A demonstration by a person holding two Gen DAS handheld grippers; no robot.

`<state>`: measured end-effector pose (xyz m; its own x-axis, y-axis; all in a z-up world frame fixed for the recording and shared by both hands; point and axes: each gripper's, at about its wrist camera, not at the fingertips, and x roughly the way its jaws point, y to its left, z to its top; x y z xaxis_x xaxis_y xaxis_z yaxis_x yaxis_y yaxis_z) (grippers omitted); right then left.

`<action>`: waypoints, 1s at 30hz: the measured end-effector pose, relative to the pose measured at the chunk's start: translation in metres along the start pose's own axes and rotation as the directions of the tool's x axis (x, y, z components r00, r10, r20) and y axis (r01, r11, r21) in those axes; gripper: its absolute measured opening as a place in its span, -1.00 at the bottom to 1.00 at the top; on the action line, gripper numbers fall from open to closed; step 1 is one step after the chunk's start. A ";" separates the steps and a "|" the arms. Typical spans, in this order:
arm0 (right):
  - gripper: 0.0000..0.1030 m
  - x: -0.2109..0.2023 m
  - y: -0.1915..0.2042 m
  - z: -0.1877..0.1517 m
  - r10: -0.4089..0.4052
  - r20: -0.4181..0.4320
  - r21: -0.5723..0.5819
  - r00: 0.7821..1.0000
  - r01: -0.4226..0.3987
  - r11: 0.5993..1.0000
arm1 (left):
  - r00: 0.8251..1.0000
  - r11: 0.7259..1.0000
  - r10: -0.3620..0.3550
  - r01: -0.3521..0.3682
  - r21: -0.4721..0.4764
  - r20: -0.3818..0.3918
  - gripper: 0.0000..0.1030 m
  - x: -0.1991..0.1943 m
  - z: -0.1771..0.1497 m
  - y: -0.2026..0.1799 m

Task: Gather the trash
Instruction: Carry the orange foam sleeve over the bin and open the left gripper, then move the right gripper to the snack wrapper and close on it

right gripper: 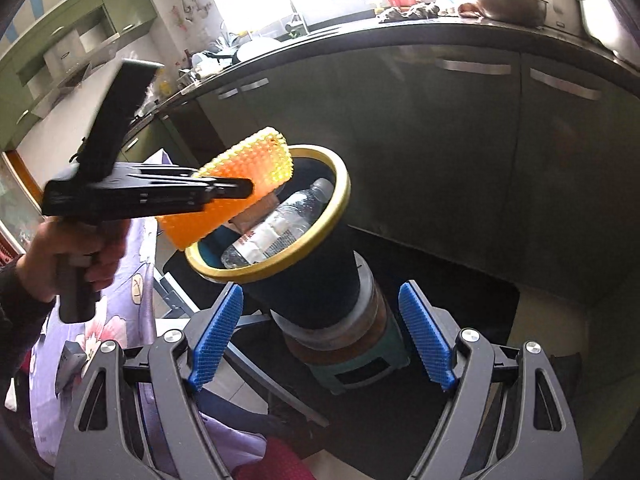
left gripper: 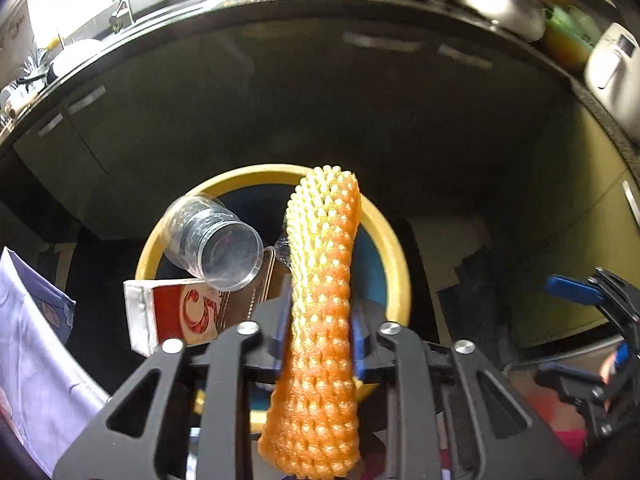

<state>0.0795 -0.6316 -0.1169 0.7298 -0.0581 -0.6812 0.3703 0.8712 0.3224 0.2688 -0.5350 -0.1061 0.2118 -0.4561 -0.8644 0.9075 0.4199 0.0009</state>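
Your left gripper (left gripper: pixel 320 336), tilted steeply down over the yellow-rimmed bin (right gripper: pixel 280 256), has its jaws around the orange foam net (left gripper: pixel 320 320), while your right gripper (right gripper: pixel 320 340) hangs wide apart, empty, beside it.

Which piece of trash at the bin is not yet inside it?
The orange foam net, between the left gripper fingers above the yellow rim. The clear plastic bottle and red carton already lie in the bin.
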 end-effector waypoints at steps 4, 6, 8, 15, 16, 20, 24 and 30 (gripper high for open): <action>0.55 -0.001 0.002 0.000 0.000 -0.003 -0.002 1.000 0.000 1.000 | 0.999 0.999 0.035 -0.035 -0.011 0.017 0.26 0.004 0.006 0.003; 0.55 -0.001 0.006 0.000 0.003 -0.003 -0.006 1.000 -0.003 1.000 | 0.998 0.998 0.056 -0.056 -0.005 0.034 0.35 0.000 0.007 0.004; 0.55 -0.001 0.010 0.000 0.008 -0.001 -0.011 1.000 -0.008 1.000 | 0.996 0.997 0.075 -0.076 0.007 0.041 0.42 -0.004 0.004 0.005; 0.55 -0.011 0.024 -0.001 0.025 0.014 -0.044 1.000 -0.024 0.999 | 0.986 0.996 0.073 -0.063 -0.070 0.147 0.42 -0.063 -0.014 0.025; 0.55 -0.012 0.026 0.000 0.027 0.016 -0.049 1.000 -0.026 0.998 | 0.982 0.995 0.070 -0.056 -0.086 0.177 0.42 -0.078 -0.020 0.027; 0.55 -0.017 0.039 0.001 0.042 0.020 -0.082 0.999 -0.040 0.996 | 0.941 0.986 0.104 -0.056 -0.155 0.322 0.54 -0.154 -0.062 0.037; 0.56 -0.017 0.058 0.000 0.059 0.003 -0.131 0.998 -0.058 0.990 | 0.886 0.971 0.169 -0.074 -0.228 0.432 0.66 -0.220 -0.117 0.039; 0.56 -0.003 0.104 -0.002 0.106 -0.061 -0.236 0.993 -0.117 0.965 | 0.798 0.917 0.326 -0.137 -0.375 0.506 0.84 -0.302 -0.222 0.036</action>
<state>0.1151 -0.5400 -0.0826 0.7286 0.0642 -0.6820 0.1359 0.9623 0.2357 0.1575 -0.2082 0.0434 0.6488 -0.6241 -0.4353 0.6671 0.7417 -0.0690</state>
